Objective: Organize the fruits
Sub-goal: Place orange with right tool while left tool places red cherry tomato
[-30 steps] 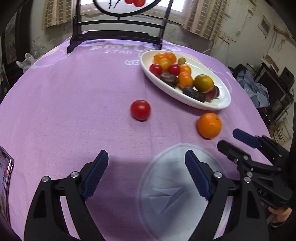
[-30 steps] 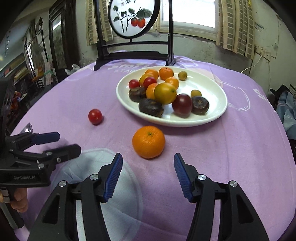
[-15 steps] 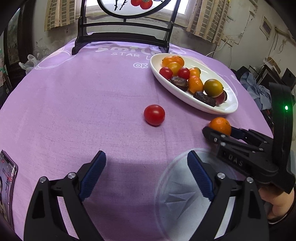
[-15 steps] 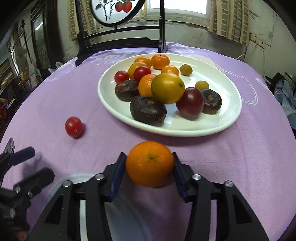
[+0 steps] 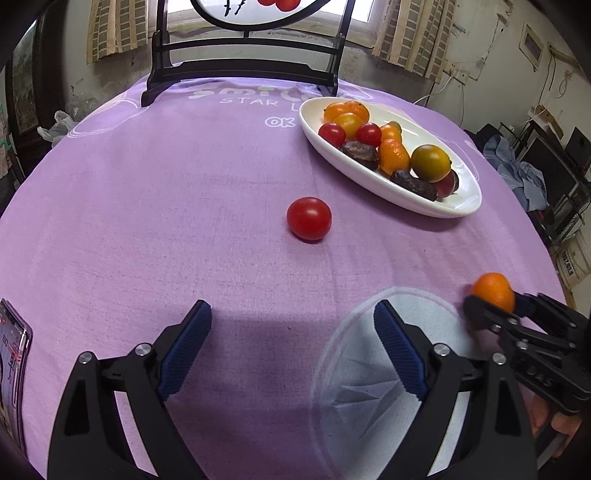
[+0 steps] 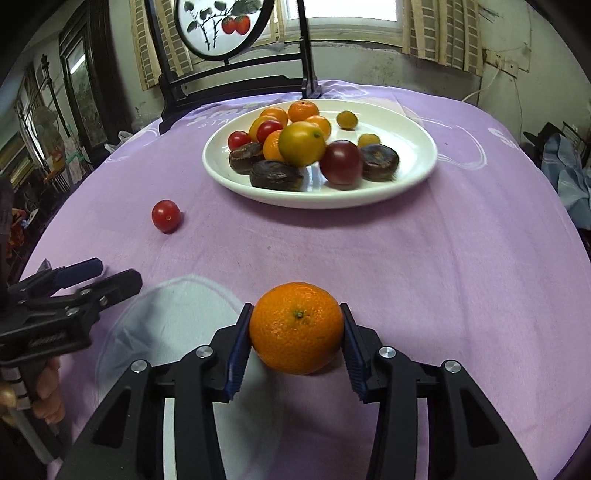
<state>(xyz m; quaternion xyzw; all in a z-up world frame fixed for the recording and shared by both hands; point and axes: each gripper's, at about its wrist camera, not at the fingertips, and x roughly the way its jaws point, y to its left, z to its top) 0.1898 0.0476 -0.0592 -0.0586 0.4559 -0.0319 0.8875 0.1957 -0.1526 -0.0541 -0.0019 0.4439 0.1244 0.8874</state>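
The right gripper (image 6: 297,341) holds an orange (image 6: 297,326) between its blue pads, which press on both sides of the fruit above the purple tablecloth (image 6: 424,258). Beyond it a white plate (image 6: 410,129) carries oranges, small red tomatoes and dark wrinkled fruits. A single red tomato (image 6: 166,216) lies on the cloth to the left of the plate, apart from it. At the left edge the left gripper (image 6: 96,275) is gripped by a hand (image 6: 46,384), its jaws apart and empty. A dark wooden stand with a round painted panel (image 6: 221,26) rises behind the plate.
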